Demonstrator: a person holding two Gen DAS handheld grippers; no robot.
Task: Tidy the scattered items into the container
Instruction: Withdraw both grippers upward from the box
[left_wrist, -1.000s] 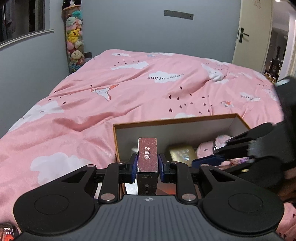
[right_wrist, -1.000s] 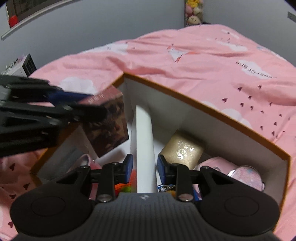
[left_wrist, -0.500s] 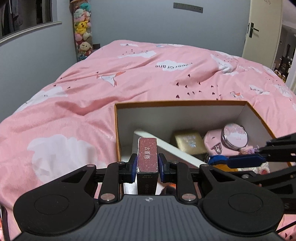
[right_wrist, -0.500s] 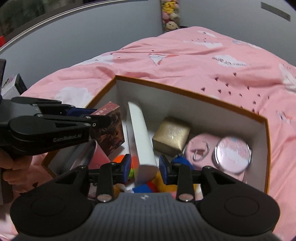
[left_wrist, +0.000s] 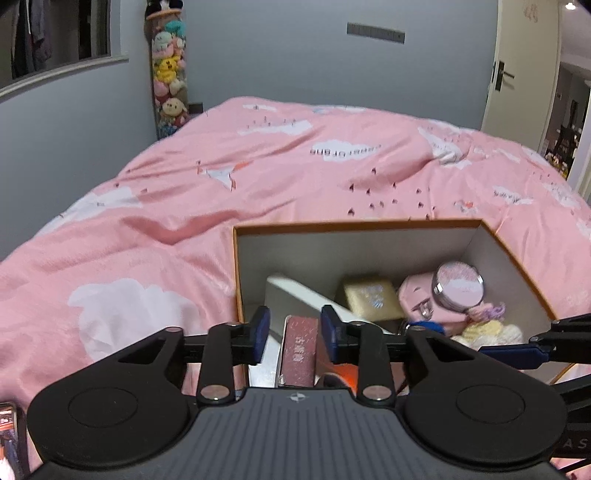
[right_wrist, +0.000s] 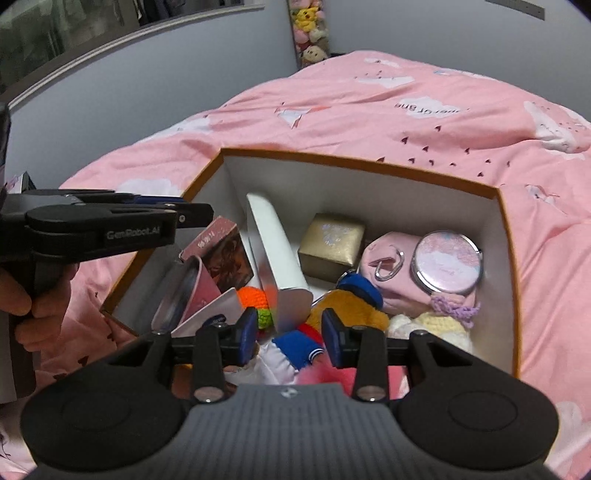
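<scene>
The left claw (left_wrist: 295, 328) has just spread apart, letting the dark-red oblong carton (left_wrist: 300, 347) drop by the near-left corner of the orange-rimmed white cardboard box (right_wrist: 369, 159). The right claw (right_wrist: 289, 330), jaws also just widened, stands clear of the long white carton (right_wrist: 275, 251) leaning inside. Best lift both straight up, without snagging the rim. The box sits on a pink cloud-print bed (left_wrist: 258, 166), grey walls behind.

- Grey-blue wall (left_wrist: 258, 62) across the top.
- Pink cloud-print bed cover (left_wrist: 258, 177) fills mid-frame.
- Cream door (left_wrist: 524, 66), upper right.
- Plush-toy column (left_wrist: 168, 70), upper left.
</scene>
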